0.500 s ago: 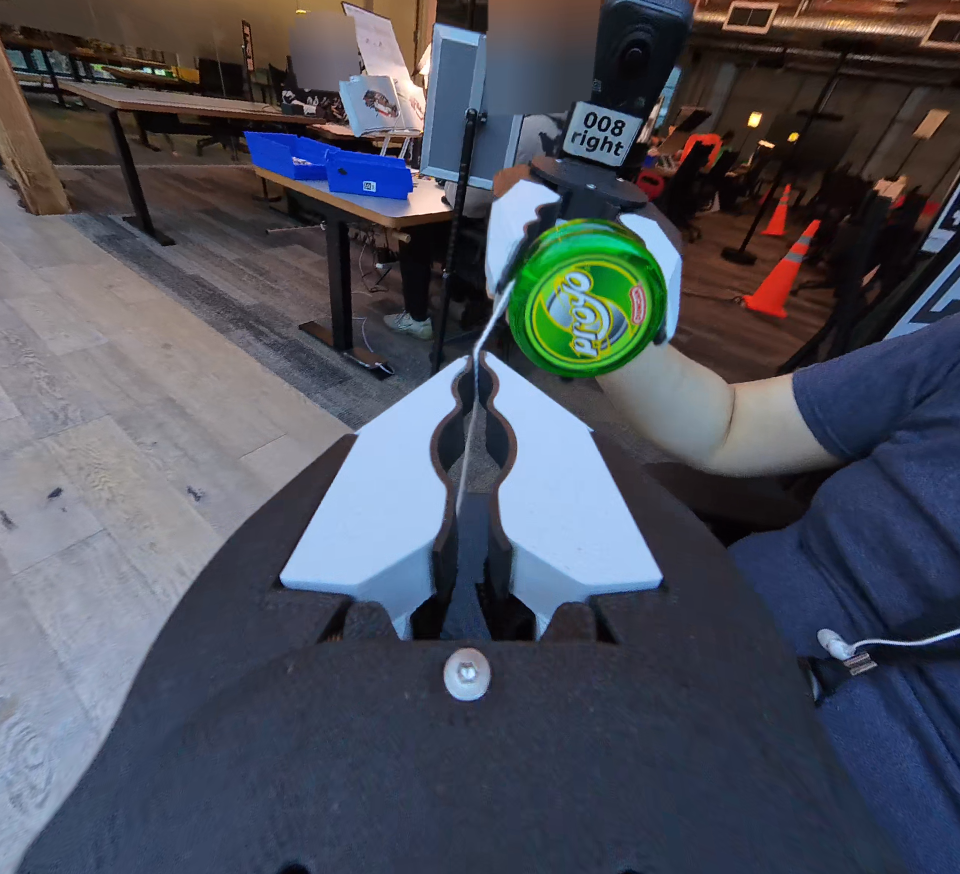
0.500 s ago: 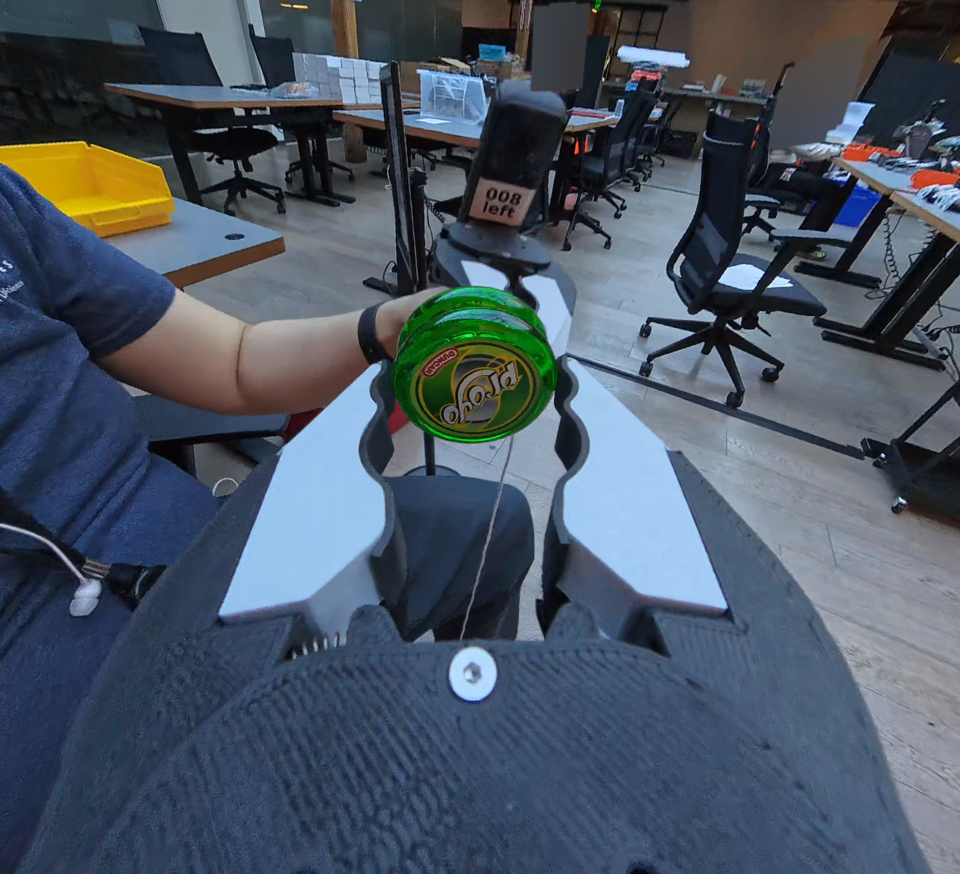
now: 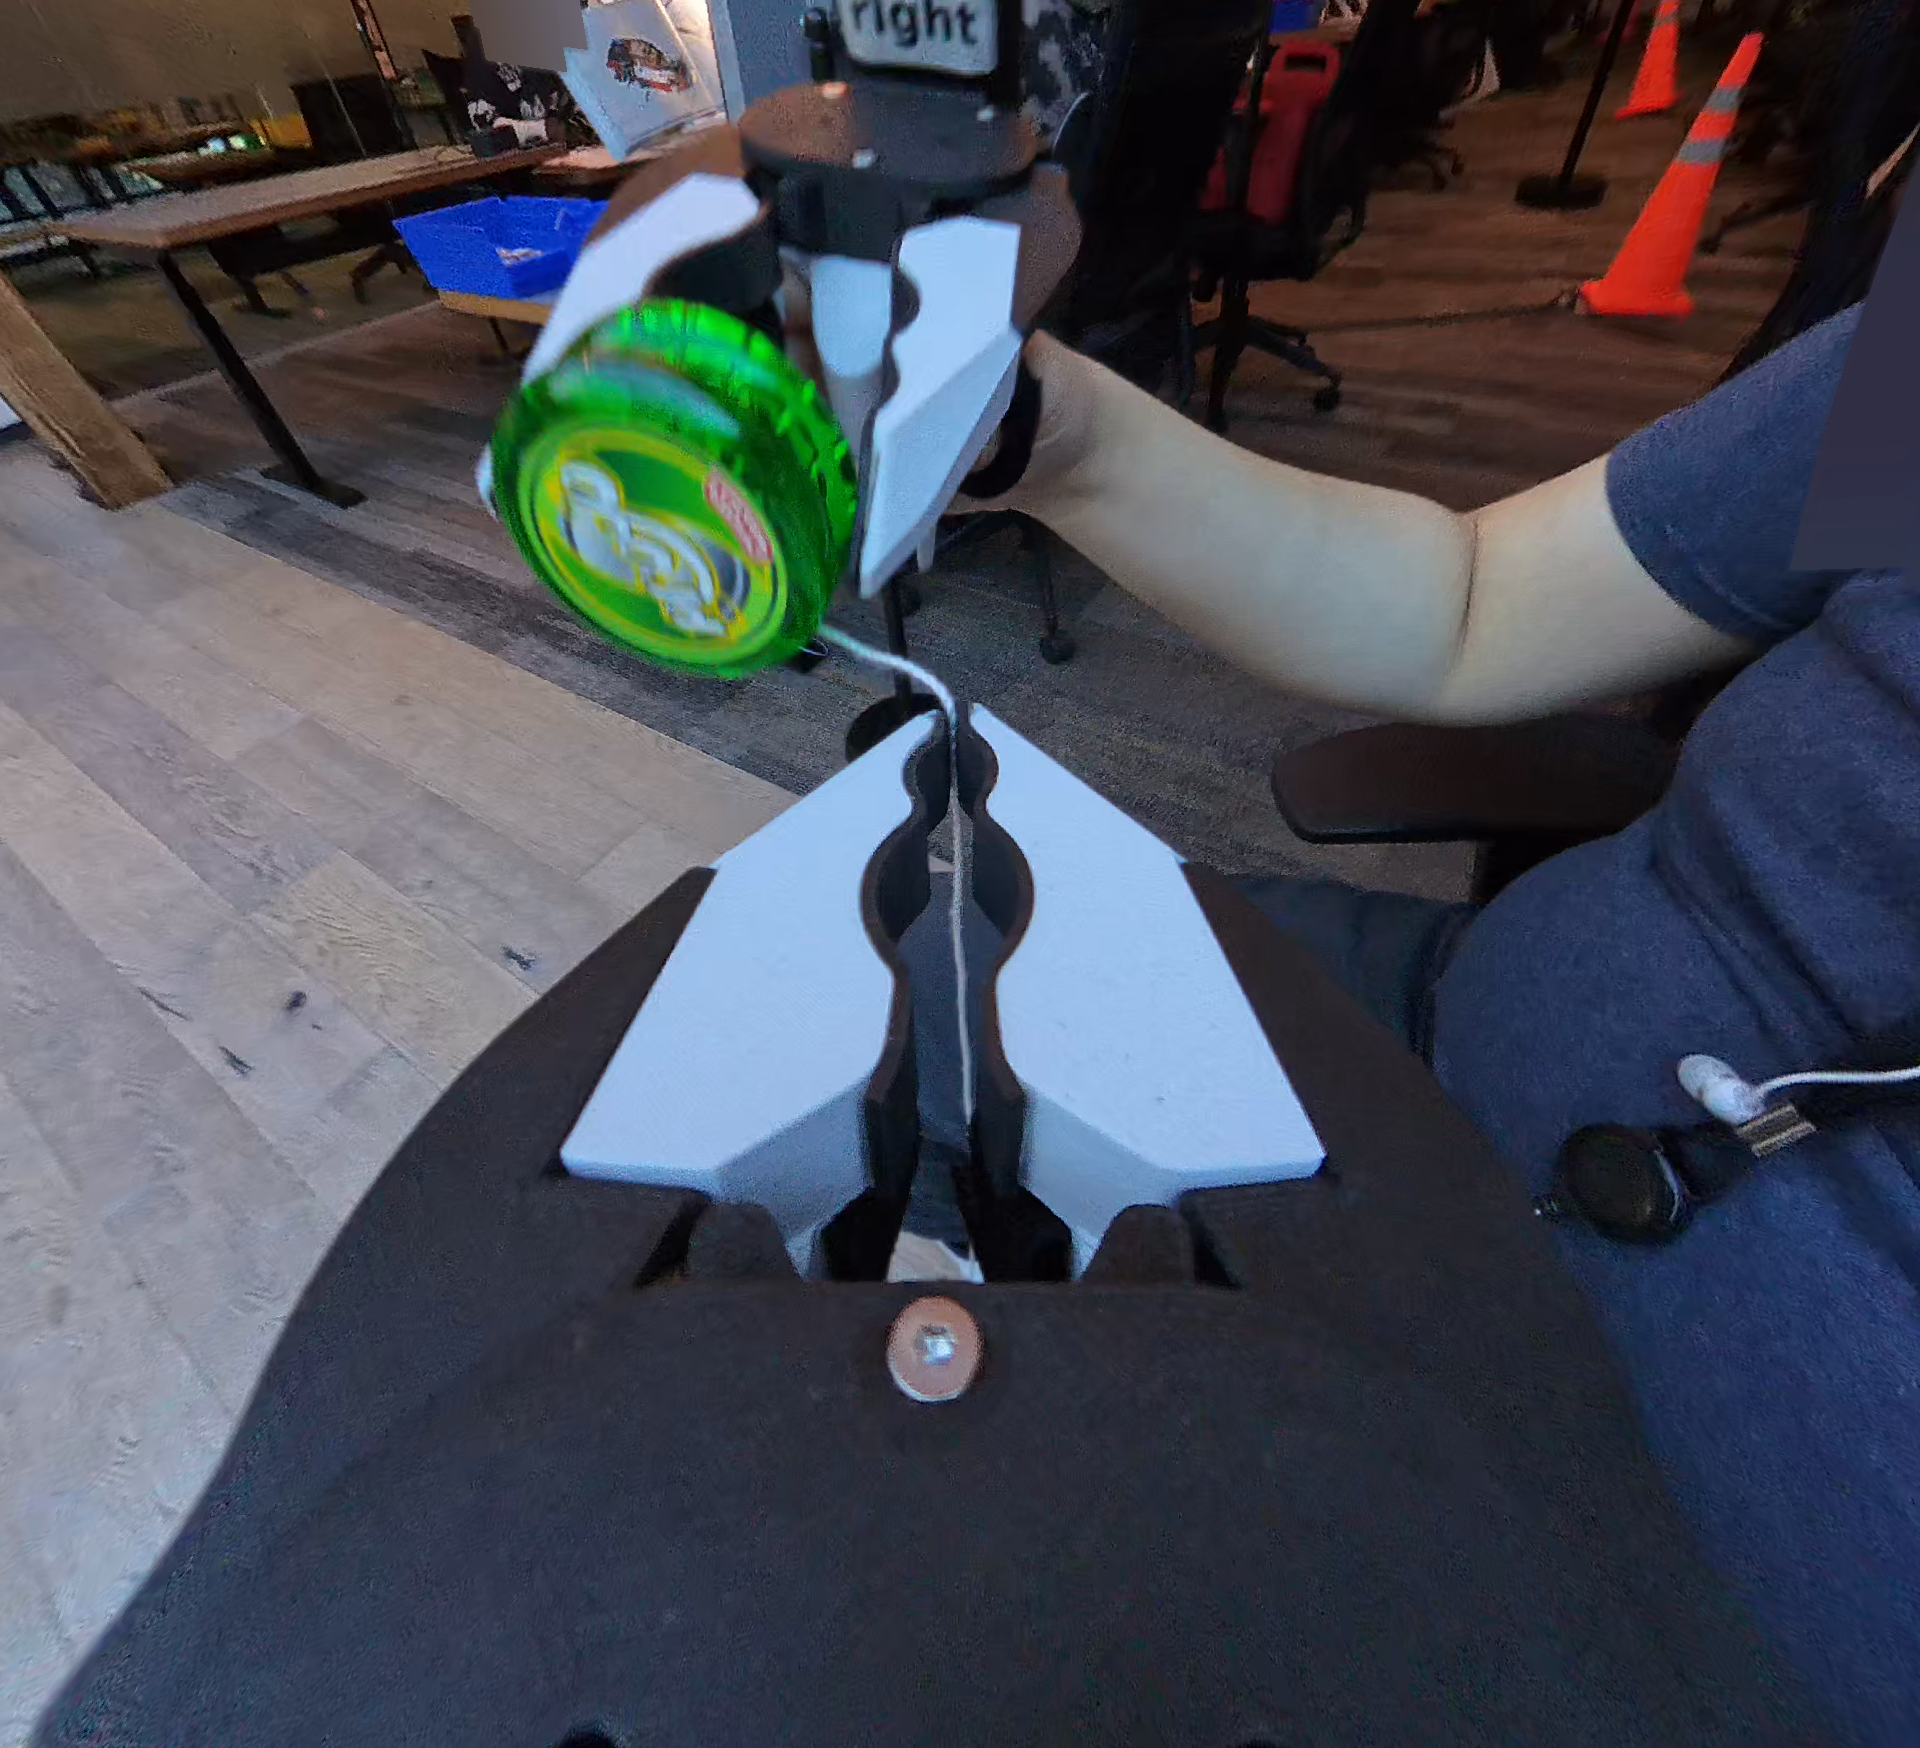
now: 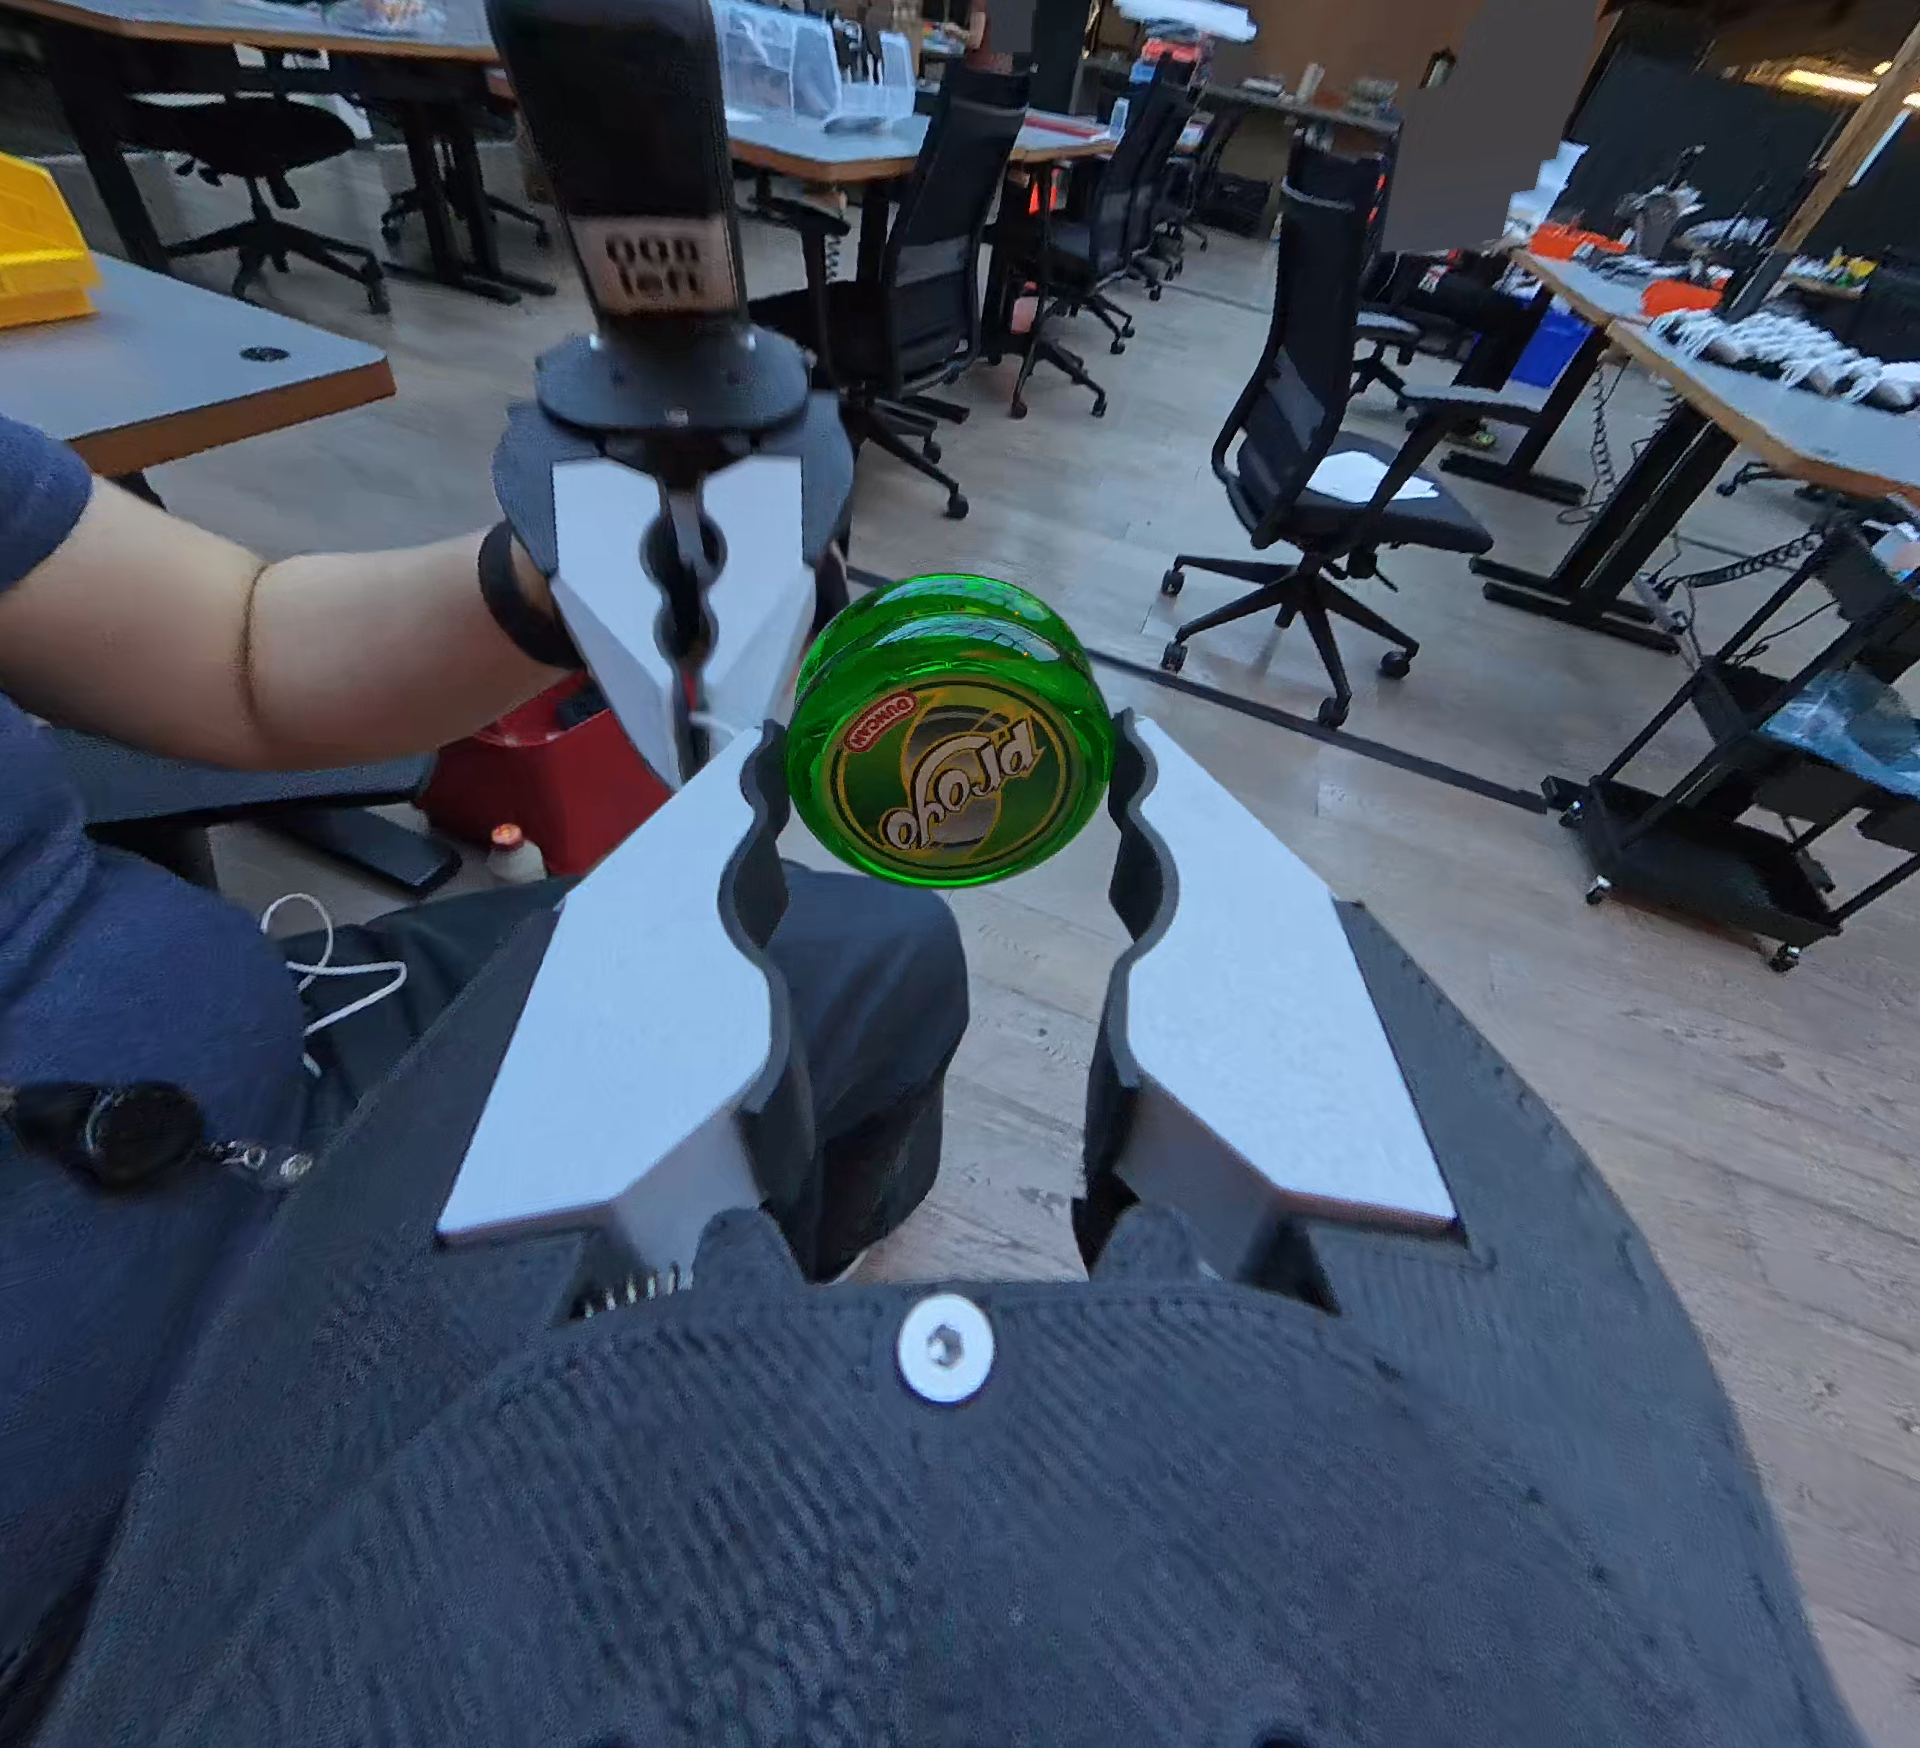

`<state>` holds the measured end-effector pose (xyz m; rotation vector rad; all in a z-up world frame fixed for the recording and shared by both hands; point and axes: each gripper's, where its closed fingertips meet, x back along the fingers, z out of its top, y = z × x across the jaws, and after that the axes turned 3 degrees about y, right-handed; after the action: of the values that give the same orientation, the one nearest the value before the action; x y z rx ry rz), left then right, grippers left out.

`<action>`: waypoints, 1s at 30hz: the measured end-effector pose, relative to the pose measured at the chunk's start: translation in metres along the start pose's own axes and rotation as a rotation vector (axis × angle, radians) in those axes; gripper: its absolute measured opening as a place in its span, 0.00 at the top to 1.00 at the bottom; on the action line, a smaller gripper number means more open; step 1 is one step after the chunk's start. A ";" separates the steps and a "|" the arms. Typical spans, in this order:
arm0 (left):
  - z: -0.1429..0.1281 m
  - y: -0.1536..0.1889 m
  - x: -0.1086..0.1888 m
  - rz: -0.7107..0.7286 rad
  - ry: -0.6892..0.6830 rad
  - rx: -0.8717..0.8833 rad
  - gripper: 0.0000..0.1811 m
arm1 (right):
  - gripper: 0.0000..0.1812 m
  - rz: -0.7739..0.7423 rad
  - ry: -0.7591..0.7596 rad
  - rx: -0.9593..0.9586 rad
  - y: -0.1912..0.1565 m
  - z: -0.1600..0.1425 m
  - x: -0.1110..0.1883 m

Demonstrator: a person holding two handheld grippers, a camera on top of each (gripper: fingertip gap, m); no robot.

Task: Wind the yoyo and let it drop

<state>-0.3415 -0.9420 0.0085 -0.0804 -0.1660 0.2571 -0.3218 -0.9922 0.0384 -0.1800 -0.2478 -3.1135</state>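
In the left wrist view the left tool (image 3: 954,730) has its fingers pressed together on the white string (image 3: 958,919), which runs down the slot between them and leads up and left from the tips to the yoyo (image 3: 670,493); the yoyo is green and see-through, with a yellow face turned toward the camera, slightly blurred, and sits above and left of the left tool's tips; the right tool (image 3: 675,545) faces this camera from beyond it, fingers apart, one white finger (image 3: 940,389) just right of the yoyo and the other mostly hidden behind it; whether either one touches the yoyo cannot be told here; a forearm (image 3: 1299,555) reaches in from the right; two orange cones (image 3: 1673,202) stand on the floor at the far right.

In the right wrist view the right tool (image 4: 945,742) is spread; the yoyo (image 4: 945,732) is between its fingertips, face to the camera, with a thin gap showing at each side; the left tool (image 4: 694,742) points this way just left of the yoyo, shut, with a bit of string (image 4: 710,722) at its tip; a black chair (image 4: 1320,451) stands behind on the wooden floor (image 4: 1558,1127).
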 end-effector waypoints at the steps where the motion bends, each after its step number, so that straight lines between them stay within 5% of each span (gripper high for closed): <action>1: 0.008 0.003 0.004 -0.011 -0.001 -0.030 1.00 | 0.66 0.019 -0.027 -0.006 -0.003 -0.007 -0.002; 7: 0.024 0.013 0.010 -0.207 -0.003 0.062 1.00 | 0.66 0.194 -0.002 -0.063 -0.034 -0.015 -0.011; 10: 0.028 0.016 0.012 -0.283 0.034 0.143 1.00 | 0.67 0.162 0.029 -0.103 -0.026 -0.013 -0.009; 21: 0.032 -0.011 0.023 -0.145 0.097 0.156 1.00 | 0.66 0.157 0.152 -0.392 -0.001 -0.014 -0.006; 26: 0.024 -0.021 0.016 -0.090 0.034 0.115 1.00 | 0.67 0.119 -0.005 -0.309 -0.009 -0.044 -0.024; 30: 0.016 -0.046 0.016 -0.008 -0.013 0.106 1.00 | 0.66 0.202 0.019 -0.227 -0.035 -0.037 -0.028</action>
<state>-0.3174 -0.9815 0.0315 0.0269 -0.1655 0.2576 -0.2989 -0.9636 -0.0062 -0.1665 0.1179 -2.9328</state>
